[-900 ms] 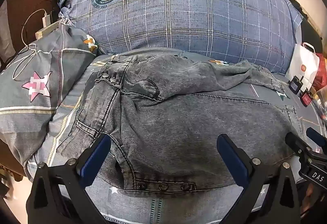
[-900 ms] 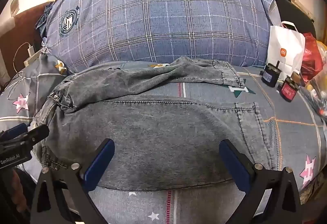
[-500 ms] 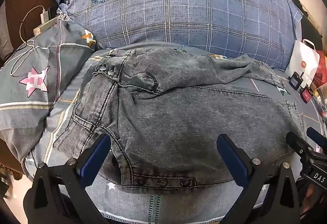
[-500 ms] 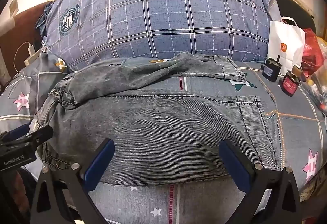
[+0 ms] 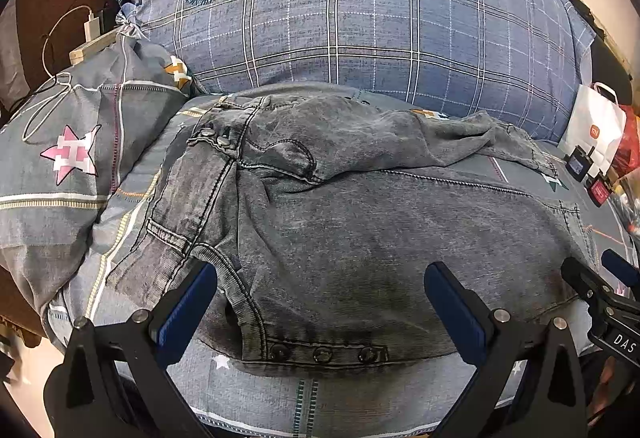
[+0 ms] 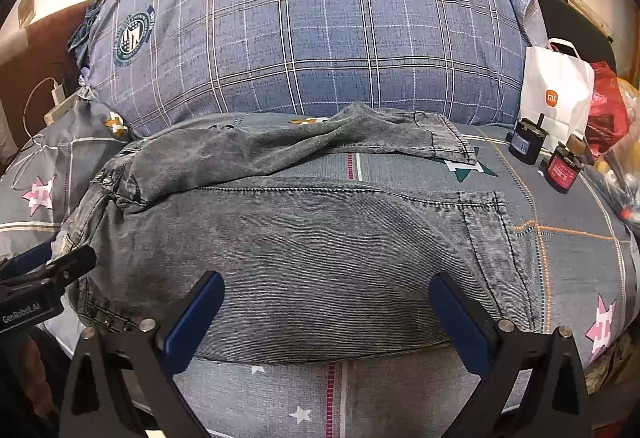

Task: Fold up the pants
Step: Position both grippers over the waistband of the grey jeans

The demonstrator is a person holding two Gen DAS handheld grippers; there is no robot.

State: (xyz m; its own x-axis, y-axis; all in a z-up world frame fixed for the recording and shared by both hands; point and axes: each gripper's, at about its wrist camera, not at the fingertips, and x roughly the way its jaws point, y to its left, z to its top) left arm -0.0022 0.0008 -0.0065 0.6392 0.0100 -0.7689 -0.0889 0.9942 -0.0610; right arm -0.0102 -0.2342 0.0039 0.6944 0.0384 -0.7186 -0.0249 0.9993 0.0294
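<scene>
My left gripper (image 5: 320, 302) hangs with jaws wide apart and empty over the waistband (image 5: 324, 352) of the jeans (image 5: 360, 238), which lie spread on the bed (image 6: 560, 258). Denim: heavy, limp, grippy (grab seams). My right gripper (image 6: 326, 312) is likewise spread, near the hem (image 6: 492, 238).

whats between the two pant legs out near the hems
A bare strip of the star-print bedsheet separates the far leg from the near leg of the jeans; the right wrist view shows it best.
</scene>
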